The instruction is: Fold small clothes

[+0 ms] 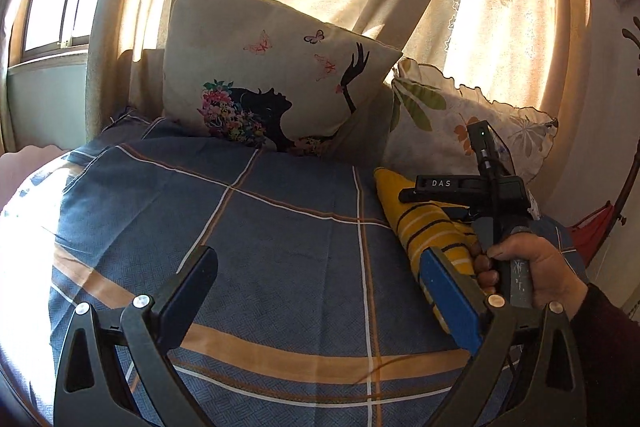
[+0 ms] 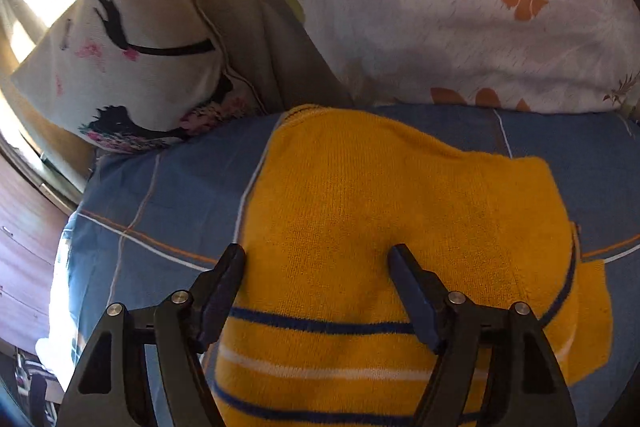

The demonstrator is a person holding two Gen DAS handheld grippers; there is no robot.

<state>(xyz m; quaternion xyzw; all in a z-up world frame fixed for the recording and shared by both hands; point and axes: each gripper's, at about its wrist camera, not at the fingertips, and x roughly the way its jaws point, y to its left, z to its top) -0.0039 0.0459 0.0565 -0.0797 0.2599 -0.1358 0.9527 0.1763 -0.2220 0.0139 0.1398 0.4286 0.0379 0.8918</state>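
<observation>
A small yellow knit sweater (image 2: 360,207) with blue and white stripes lies folded on the blue checked bedsheet (image 2: 168,195). My right gripper (image 2: 316,263) is open and hovers low over the sweater's striped end, holding nothing. In the left wrist view the sweater (image 1: 428,223) lies at the right of the bed, partly hidden by the right gripper's body (image 1: 496,195) and the hand holding it. My left gripper (image 1: 320,267) is open and empty above the bare sheet (image 1: 280,227), left of the sweater.
A butterfly-print cushion (image 1: 272,75) and a leaf-print pillow (image 1: 460,119) lean against the curtained window at the bed's head. The pillow (image 2: 460,7) lies just beyond the sweater. The bed's left edge is in bright sunlight.
</observation>
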